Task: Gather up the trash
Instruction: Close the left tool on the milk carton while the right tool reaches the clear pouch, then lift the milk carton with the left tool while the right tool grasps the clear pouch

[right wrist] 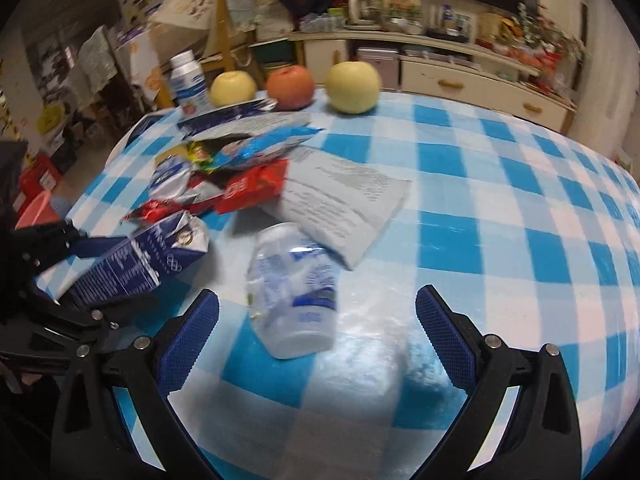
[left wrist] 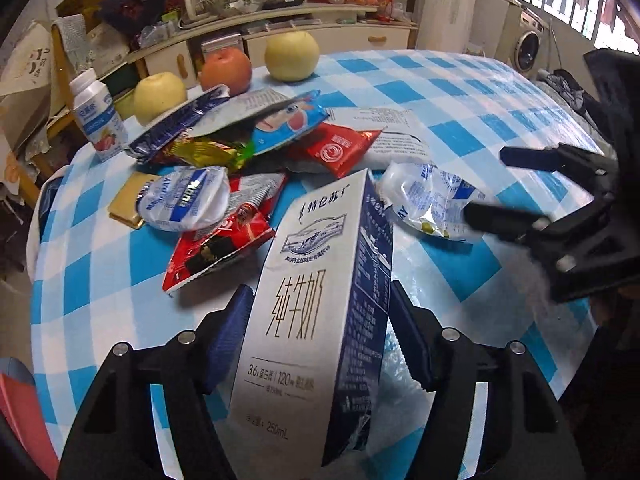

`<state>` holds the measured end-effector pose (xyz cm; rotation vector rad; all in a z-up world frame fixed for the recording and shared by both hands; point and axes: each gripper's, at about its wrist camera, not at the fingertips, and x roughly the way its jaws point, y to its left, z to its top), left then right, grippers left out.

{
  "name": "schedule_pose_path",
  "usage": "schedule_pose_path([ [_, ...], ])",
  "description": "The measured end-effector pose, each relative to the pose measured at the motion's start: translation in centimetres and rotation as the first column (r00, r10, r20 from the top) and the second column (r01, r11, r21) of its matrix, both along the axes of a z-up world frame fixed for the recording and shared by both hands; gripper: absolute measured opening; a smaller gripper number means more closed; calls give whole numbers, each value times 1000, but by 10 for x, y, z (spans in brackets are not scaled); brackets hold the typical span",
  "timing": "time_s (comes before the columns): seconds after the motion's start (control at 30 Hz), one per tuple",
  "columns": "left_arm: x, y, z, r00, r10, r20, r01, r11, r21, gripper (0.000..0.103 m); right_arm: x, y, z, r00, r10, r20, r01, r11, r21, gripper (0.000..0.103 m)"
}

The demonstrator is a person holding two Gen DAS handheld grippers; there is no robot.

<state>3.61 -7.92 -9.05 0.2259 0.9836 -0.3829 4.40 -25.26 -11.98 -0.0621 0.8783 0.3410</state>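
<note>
My left gripper [left wrist: 322, 336] is shut on a white and blue milk carton [left wrist: 304, 304], its blue pads against both sides; the right wrist view shows the carton [right wrist: 132, 264] tilted at the left. A crumpled clear plastic bottle [right wrist: 294, 300] with blue print lies on the checked tablecloth [right wrist: 500, 240]. My right gripper [right wrist: 318, 294] stands open around it, one finger on each side and neither touching. In the left wrist view the right gripper [left wrist: 485, 183] reaches in from the right, beside the bottle [left wrist: 428, 200].
A heap of snack wrappers [left wrist: 224, 168] and a white printed packet [right wrist: 344, 200] lie behind the bottle. Two yellow fruits and an orange one [left wrist: 226, 70] sit at the far edge beside a small yogurt bottle [left wrist: 98, 114]. Cabinets stand beyond the table.
</note>
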Motion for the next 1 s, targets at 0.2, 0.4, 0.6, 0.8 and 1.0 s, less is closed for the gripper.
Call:
schedule_pose_path([
  [0.2,-9,15,20,999,25,48,-23,999,-30,39,13,17,-19,998,33,-55,-35,999,-39,84],
  [0.4,-7,18,9,999,32,26,-31,999,-19,38,14,24,-24,998,40,-46,-44,996,-77,54],
  [0.6,-8,23,12,999,48,19,-47,997,-55,38,10,26,-14,999,49,4,-48,997,-57,38],
  [0.8,-12,28,20,996,72,52,-69,996,-60,38,7,28,-3,998,66,18,-65,998,-26,34],
  [1.0,-15,32,31,991,98,86,-94,995,-44,38,-1,25,19,995,69,72,-72,997,34,32],
])
